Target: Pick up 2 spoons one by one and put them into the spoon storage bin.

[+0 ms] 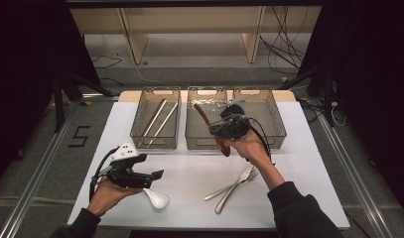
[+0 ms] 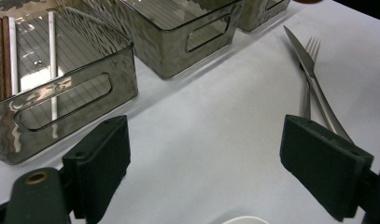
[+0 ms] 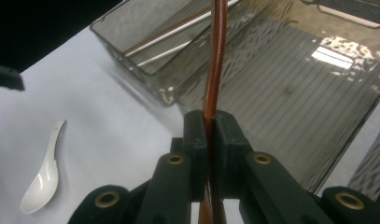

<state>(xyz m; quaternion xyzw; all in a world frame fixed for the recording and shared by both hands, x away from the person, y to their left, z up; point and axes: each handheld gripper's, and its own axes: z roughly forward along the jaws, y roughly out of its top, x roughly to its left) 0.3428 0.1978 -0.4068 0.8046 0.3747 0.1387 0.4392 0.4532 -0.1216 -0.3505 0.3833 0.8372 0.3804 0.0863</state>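
- High view: the right gripper (image 1: 220, 130) was over the middle basket (image 1: 205, 140) of three smoked-plastic baskets at the far side of the white table (image 1: 189, 173), clamped on a brown wooden spoon (image 1: 209, 128). The spoon ran slantwise, its handle reaching up over the basket and its bowl hanging past the basket's near wall, by the person's right hand (image 1: 249, 146). The left basket (image 1: 155, 134) held chopsticks (image 1: 158, 120); the right basket (image 1: 261, 116) stood just beside the middle one. The left gripper (image 1: 157, 174) hung low over the table's near left, with a white ceramic spoon (image 1: 156, 198) just beside it. A knife (image 1: 233, 188) and fork (image 1: 239, 181) lay crossed on the table, near the right forearm.
- Left gripper view: the jaws stood wide apart with only bare table between them. The knife (image 2: 313, 79) and fork (image 2: 309, 70) lay ahead at the right, and the chopsticks (image 2: 12, 56) sat in the nearest basket (image 2: 61, 93) at the left.
- Right gripper view: the pads (image 3: 196, 140) were pressed narrowly together on the wooden spoon's handle (image 3: 214, 65), which rose straight up over the middle basket's floor (image 3: 281, 93). The white spoon (image 3: 43, 177) lay on the table well apart, at the lower left.
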